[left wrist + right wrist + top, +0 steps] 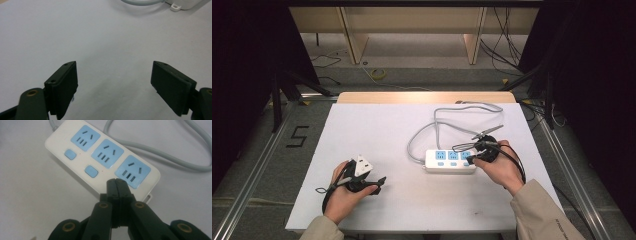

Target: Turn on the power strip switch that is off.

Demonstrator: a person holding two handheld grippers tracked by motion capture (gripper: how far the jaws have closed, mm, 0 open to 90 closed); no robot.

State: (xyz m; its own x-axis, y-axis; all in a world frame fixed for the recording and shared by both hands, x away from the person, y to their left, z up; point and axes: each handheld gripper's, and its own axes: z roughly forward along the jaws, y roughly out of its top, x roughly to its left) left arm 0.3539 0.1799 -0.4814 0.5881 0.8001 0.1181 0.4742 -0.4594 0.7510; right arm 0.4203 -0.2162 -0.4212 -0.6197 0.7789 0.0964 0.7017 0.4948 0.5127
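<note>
Right gripper [117,182], jaws pressed together on nothing, tips down at the near edge of the power strip [100,155]: a smooth white plastic bar, rounded corners, three pale-blue sockets, lying flat right of centre on the matte white bench [377,135], long axis left-right, its grey cord [437,120] looping away. Left gripper [113,85] spread wide over bare bench.

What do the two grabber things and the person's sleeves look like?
Both are black. The left gripper has two flat, blocky fingers with small screws and brass-coloured pivots. The right gripper has the same black fingers and brass pivots. A white three-cornered plate sits on the left one, and thin black cables trail off. The sleeves are beige.
</note>
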